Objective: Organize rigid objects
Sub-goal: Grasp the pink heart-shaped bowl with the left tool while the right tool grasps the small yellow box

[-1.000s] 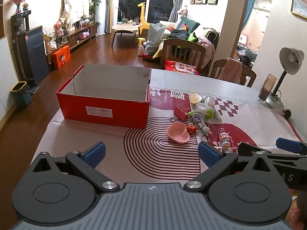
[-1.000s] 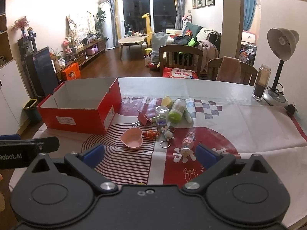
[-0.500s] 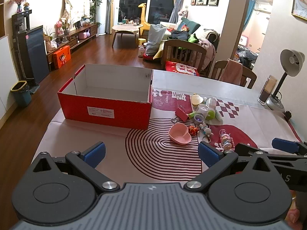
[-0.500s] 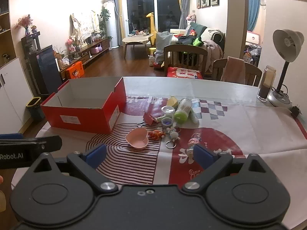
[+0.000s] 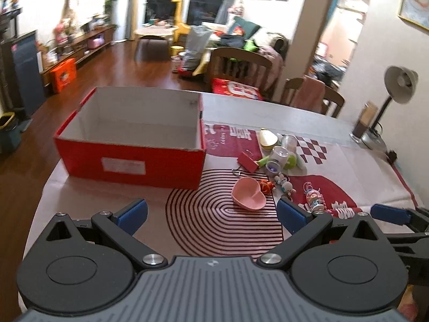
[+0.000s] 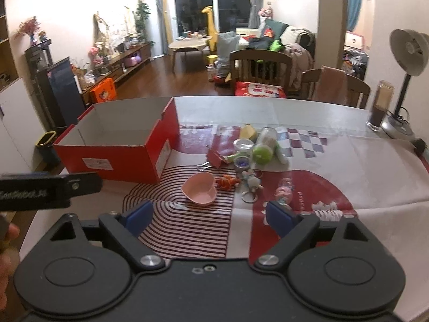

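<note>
An open red box [image 5: 128, 158] [image 6: 115, 158] with a white inside stands on the table's left part. To its right lies a heap of small things: a pink heart-shaped bowl [image 5: 248, 193] [image 6: 199, 189], a red binder clip [image 5: 247, 161], a green-capped bottle [image 6: 264, 146], small jars, an orange toy [image 6: 227, 182], keyring figures [image 6: 252, 181]. My left gripper [image 5: 211, 214] is open above the striped mat, nothing between its fingers. My right gripper [image 6: 210, 216] is wide with its jaws closing, nothing between them, just short of the pink bowl.
A patterned cloth [image 6: 362, 177] covers the table. A desk lamp [image 6: 407, 53] and a dark glass [image 6: 379, 107] stand at the far right corner. Wooden chairs [image 6: 261, 67] line the far edge. The left gripper's side [image 6: 48, 190] shows at the right wrist view's left.
Both grippers have come forward and a little down toward the table, so the box and the heap look larger. The right gripper's fingers stand slightly closer together.
</note>
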Demonstrator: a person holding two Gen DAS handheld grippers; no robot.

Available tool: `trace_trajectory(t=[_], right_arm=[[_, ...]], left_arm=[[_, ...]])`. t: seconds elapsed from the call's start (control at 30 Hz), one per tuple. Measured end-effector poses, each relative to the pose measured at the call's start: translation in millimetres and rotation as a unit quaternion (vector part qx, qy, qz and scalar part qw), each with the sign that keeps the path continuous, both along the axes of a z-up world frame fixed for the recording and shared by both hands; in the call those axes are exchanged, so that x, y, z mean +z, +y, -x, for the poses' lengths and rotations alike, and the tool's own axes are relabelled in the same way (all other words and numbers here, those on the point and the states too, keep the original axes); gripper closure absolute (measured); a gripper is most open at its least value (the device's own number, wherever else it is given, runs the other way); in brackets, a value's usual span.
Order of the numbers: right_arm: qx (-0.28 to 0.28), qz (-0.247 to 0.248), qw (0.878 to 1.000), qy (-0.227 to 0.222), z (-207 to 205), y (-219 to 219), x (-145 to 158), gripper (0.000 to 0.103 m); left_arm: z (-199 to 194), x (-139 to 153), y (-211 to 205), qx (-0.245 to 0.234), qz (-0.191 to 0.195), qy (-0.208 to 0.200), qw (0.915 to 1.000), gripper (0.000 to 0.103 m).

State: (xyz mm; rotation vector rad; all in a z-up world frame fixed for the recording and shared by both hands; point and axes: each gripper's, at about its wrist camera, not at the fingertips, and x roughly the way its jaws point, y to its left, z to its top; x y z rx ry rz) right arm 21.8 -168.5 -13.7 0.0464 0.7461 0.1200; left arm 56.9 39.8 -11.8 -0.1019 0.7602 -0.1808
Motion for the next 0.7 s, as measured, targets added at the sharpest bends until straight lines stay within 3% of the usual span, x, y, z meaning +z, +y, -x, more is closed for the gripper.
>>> trace_trajectory(t=[0.4,0.5,0.7], right_arm=[[-0.017,0.04,0.997,0.064,-4.3,-2.5,-46.3,0.02],[-0.009,0.041,0.995,0.085,-2.6,-10.8,-57.3,0.023],[0.067,0.076,0.989,0.11,-8.6,-16.0,-81.9,0.027]], left_arm=[[-51.4,-44.7,-31.8,-0.134,-0.043,0.005,0.9901,0.0],[-58.5,-58.5,-43.2,-0.144,-0.052,0.012,0.9881,0.0],[-79.1,-83.6,-63.9,-0.128,-0.067,0.035,0.9888,0.0]])
